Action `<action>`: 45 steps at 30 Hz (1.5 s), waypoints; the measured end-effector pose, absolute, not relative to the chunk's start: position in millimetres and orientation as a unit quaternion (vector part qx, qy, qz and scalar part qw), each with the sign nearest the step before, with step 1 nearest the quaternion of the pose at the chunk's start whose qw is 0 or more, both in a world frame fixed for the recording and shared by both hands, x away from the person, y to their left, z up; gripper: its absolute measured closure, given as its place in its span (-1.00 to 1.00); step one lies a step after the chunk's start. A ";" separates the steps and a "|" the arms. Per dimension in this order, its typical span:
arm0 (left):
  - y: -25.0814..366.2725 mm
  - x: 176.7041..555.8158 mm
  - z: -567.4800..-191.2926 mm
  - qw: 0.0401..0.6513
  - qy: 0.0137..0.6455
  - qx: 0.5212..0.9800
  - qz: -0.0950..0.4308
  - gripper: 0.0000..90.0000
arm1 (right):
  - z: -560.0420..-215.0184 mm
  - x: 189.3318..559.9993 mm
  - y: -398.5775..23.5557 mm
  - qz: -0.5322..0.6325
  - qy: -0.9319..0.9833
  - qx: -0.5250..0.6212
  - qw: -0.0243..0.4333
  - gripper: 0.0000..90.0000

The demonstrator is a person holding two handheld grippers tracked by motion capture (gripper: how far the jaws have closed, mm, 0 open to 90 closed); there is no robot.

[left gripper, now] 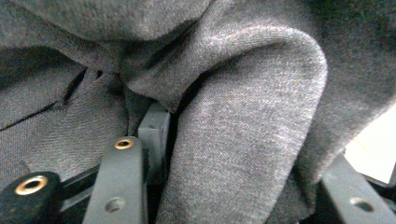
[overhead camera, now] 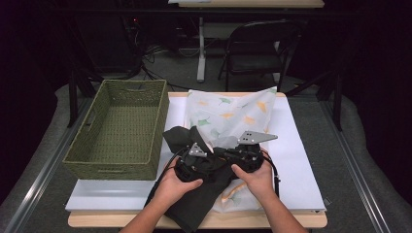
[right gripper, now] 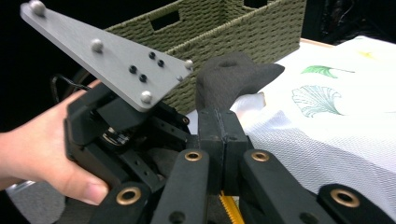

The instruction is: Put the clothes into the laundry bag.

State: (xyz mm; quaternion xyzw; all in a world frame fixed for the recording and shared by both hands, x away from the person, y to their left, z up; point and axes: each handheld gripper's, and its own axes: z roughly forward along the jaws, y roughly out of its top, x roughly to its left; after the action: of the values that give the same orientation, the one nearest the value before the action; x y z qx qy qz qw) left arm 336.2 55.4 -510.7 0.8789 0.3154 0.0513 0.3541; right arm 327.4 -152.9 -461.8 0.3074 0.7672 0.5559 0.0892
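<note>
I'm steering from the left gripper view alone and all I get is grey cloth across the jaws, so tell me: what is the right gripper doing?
Observer: The right gripper has its jaws pressed together on a fold of the dark cloth; a peak of it sticks up above the jaws.
Operator: Where is the cloth lying?
Observer: It lies partly over a white leaf-print fabric spread on the table, and its near end hangs past the table's front edge.
Operator: Is there anything to drop it into?
Observer: A green woven basket sits to the left of the cloth, with nothing inside it that I can see.
Operator: How close are my two grippers?
Observer: Side by side, the left gripper right next to the right one.
</note>
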 end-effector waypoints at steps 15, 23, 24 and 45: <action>69.1 319.0 -467.1 0.364 0.303 0.879 0.053 -0.20 | -466.0 332.7 -162.7 0.555 0.761 0.321 0.098 1.00; 101.7 322.6 -436.7 0.395 0.317 0.858 0.081 -0.27 | -466.2 333.8 -165.6 0.556 0.758 0.327 0.099 1.00; 105.1 327.4 -434.8 0.391 0.323 0.857 0.089 -0.27 | -466.3 333.9 -165.6 0.557 0.757 0.327 0.098 1.00; 100.7 402.1 -453.7 0.343 0.333 0.871 0.116 -0.48 | -466.4 333.4 -165.2 0.559 0.757 0.325 0.096 1.00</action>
State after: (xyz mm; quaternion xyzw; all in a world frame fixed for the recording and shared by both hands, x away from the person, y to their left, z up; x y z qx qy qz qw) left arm 402.1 100.7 -453.7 0.8706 0.3329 0.1165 0.3430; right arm 333.4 -165.2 -466.4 0.3252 0.7568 0.5588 0.0958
